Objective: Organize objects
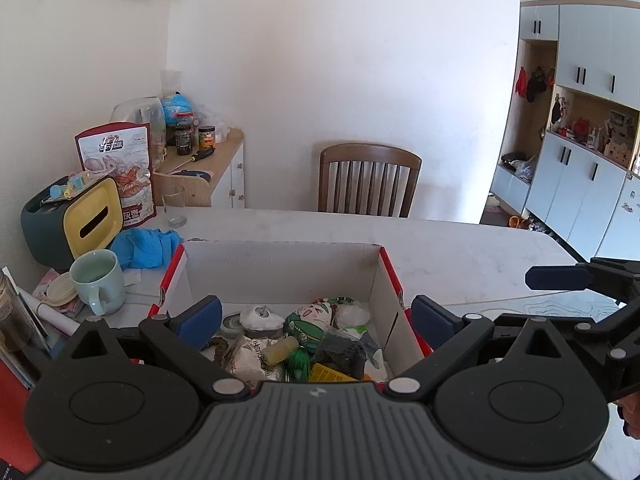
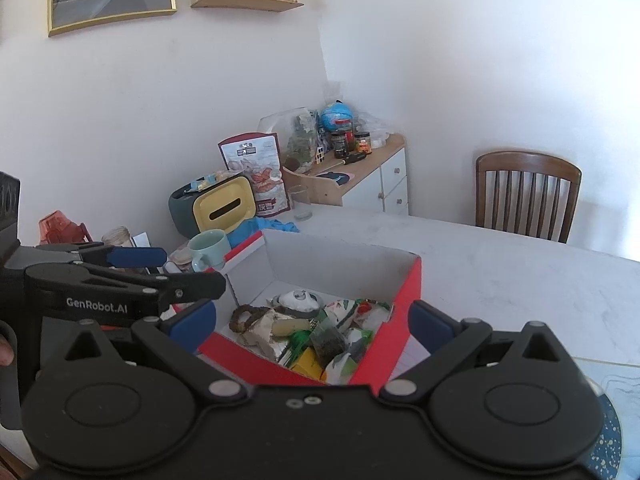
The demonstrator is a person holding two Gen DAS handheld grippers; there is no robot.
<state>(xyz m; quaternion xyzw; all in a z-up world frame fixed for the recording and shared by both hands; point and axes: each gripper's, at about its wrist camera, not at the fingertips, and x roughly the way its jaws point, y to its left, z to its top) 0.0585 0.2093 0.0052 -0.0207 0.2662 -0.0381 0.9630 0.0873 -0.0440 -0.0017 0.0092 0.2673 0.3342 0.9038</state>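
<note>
Both the left gripper (image 1: 316, 316) and right gripper (image 2: 312, 326) hang empty, jaws spread wide, over the red-and-white box (image 1: 280, 268) at lower centre of the counter (image 1: 460, 248). Reaching into its jumbled clutter (image 2: 316, 336) risks snagging neighbours or tipping the mint mug (image 1: 98, 280) at left.
</note>
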